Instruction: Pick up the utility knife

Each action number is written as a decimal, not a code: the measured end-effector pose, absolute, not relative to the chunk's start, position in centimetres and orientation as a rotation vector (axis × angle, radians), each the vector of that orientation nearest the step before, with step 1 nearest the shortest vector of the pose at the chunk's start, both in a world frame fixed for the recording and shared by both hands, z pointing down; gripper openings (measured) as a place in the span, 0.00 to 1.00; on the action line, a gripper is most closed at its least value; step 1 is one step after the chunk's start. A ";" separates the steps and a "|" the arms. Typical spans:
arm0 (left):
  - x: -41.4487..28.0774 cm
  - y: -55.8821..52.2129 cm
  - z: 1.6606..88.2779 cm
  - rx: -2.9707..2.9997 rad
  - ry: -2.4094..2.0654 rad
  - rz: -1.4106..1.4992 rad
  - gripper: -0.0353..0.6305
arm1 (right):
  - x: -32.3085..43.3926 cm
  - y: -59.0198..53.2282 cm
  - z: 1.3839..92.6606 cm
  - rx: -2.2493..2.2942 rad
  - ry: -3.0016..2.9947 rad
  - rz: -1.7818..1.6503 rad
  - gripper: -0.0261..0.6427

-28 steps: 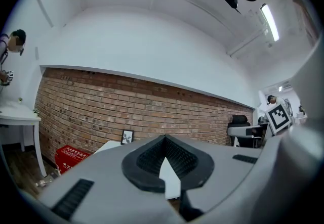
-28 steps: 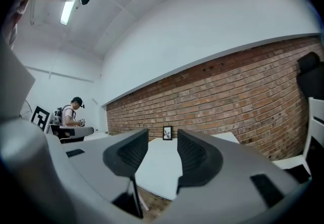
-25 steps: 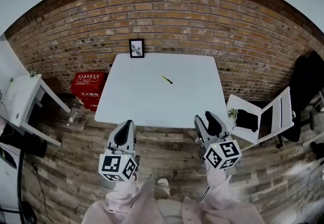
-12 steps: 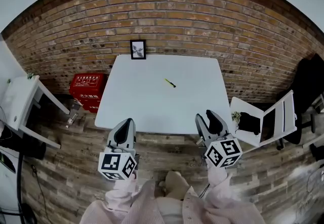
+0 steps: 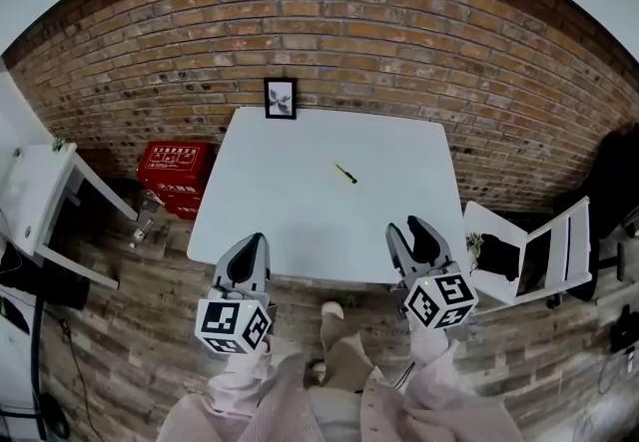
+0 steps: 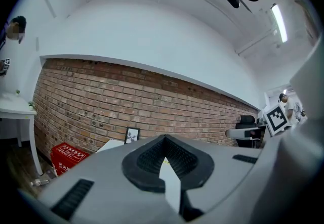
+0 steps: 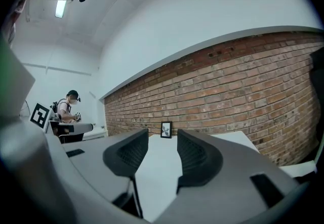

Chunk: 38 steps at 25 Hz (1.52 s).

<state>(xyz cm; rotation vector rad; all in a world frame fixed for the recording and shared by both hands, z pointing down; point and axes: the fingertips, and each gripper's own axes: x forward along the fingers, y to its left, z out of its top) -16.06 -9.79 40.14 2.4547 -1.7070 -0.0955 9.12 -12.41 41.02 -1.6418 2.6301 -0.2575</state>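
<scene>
Brick wall (image 5: 399,31) at far side. White table (image 5: 290,221) fills slightly more of the head view than half a second ago. Left gripper (image 5: 250,242) and right gripper (image 5: 419,228) still hover over its near edge, both empty: left jaws closed, right jaws apart. Picture frame (image 5: 281,98) at the far edge. Utility knife (image 5: 345,174) lies mid-table, untouched.

White table (image 5: 300,211); yellow utility knife (image 5: 345,174); red-brown brick wall (image 5: 349,41); red crate (image 5: 172,168)
</scene>
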 end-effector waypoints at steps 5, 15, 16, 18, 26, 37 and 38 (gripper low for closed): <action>-16.1 -13.2 40.5 2.431 -1.715 -0.080 0.04 | 8.7 -16.6 41.4 -1.624 2.663 -0.277 0.28; -15.2 -19.5 42.4 2.371 -1.705 -0.022 0.04 | 8.5 -23.6 43.2 -1.582 2.727 -0.355 0.28; -15.1 -20.1 42.7 2.365 -1.703 -0.015 0.04 | 8.5 -24.3 43.4 -1.576 2.733 -0.362 0.28; -14.8 -21.2 43.2 2.352 -1.699 -0.003 0.04 | 8.6 -25.5 44.0 -1.565 2.747 -0.377 0.28; -13.3 -25.0 45.3 2.312 -1.686 0.050 0.04 | 9.0 -29.9 46.6 -1.525 2.805 -0.461 0.28; -12.2 -28.7 48.7 2.238 -1.660 0.104 0.04 | 7.4 -34.7 50.2 -1.418 2.940 -0.571 0.28; -12.2 -28.9 48.9 2.232 -1.658 0.110 0.04 | 7.2 -35.0 50.5 -1.409 2.954 -0.578 0.28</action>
